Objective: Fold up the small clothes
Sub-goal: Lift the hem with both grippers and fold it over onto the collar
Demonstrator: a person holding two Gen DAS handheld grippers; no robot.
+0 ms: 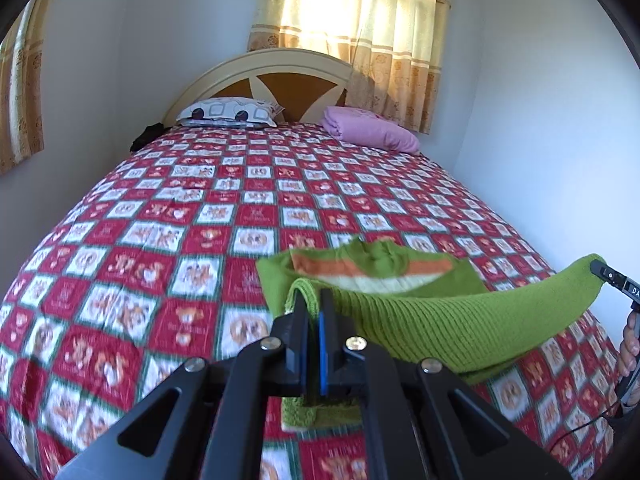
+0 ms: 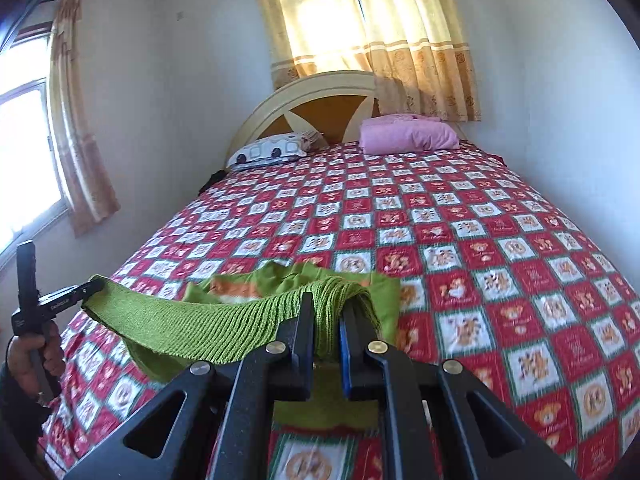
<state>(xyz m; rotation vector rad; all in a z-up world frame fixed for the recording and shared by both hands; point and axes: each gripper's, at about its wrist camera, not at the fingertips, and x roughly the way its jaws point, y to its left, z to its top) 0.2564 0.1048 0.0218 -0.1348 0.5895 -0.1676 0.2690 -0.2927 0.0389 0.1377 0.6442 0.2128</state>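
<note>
A small green knit sweater (image 1: 460, 316) with an orange and white stripe is held up over the bed (image 1: 160, 220), its ribbed hem stretched between both grippers. My left gripper (image 1: 313, 300) is shut on the hem's left corner. My right gripper (image 2: 326, 304) is shut on the hem's right corner (image 2: 336, 292). The sweater (image 2: 200, 324) sags in the middle, and its striped part lies on the red checkered bedspread (image 2: 480, 240) beyond. The right gripper (image 1: 600, 270) shows at the right edge of the left wrist view, and the left gripper (image 2: 96, 286) at the left of the right wrist view.
A patterned pillow (image 1: 228, 112) and a folded pink blanket (image 1: 368, 128) lie at the headboard (image 1: 264, 72). White walls flank the bed on both sides. Curtains (image 2: 368, 32) hang behind the headboard, and a window (image 2: 24, 152) is on the left wall.
</note>
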